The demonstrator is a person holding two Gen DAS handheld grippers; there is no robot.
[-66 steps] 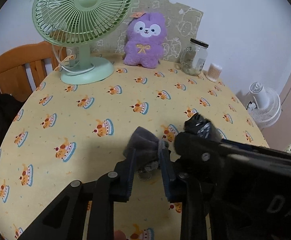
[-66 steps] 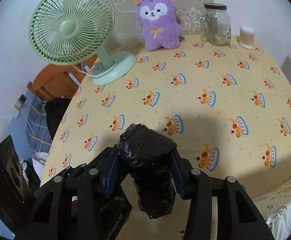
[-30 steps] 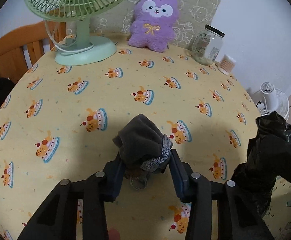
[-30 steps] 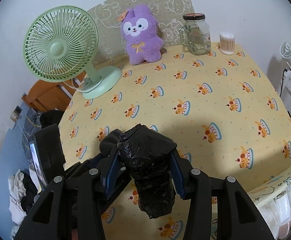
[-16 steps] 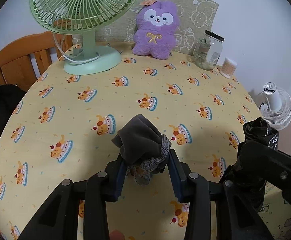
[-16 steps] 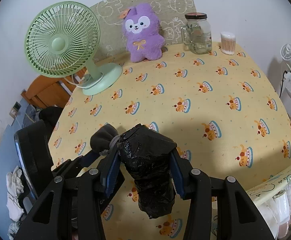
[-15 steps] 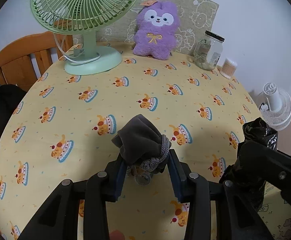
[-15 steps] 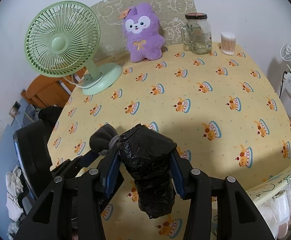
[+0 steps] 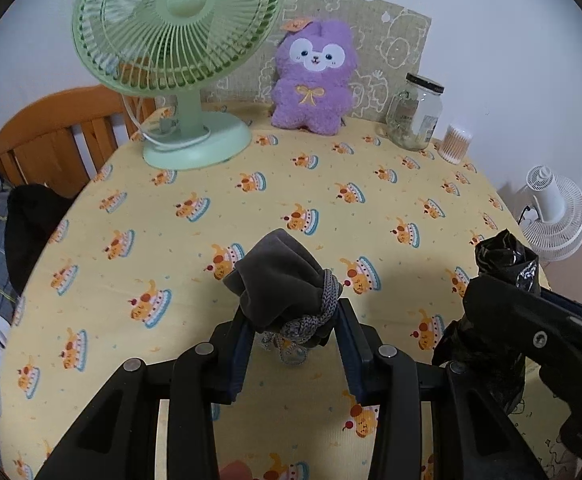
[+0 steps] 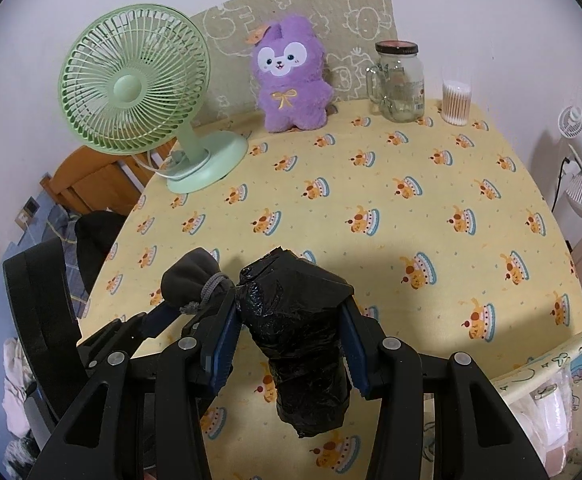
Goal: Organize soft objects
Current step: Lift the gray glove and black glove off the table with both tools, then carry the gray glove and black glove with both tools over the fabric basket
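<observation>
My left gripper (image 9: 293, 322) is shut on a dark grey drawstring pouch (image 9: 281, 286), held above the yellow tablecloth (image 9: 251, 208). Its grey cord hangs between the blue pads. My right gripper (image 10: 291, 320) is shut on a crumpled black plastic bundle (image 10: 299, 332), which sags below the fingers. In the right wrist view the grey pouch (image 10: 189, 280) and the left gripper (image 10: 171, 314) sit just left of the bundle. In the left wrist view the black bundle (image 9: 503, 264) shows at the right edge. A purple plush toy (image 9: 313, 80) leans on a patterned board at the back.
A green desk fan (image 9: 179, 52) stands at the back left, a glass jar (image 9: 415, 112) and a cotton swab tub (image 9: 457, 142) at the back right. A wooden chair (image 9: 55, 136) is beyond the left edge, a white floor fan (image 9: 553, 212) to the right.
My left gripper has risen with the grey pouch and tilted up, so more of the fan shows. The right gripper has stayed almost still with the black bundle.
</observation>
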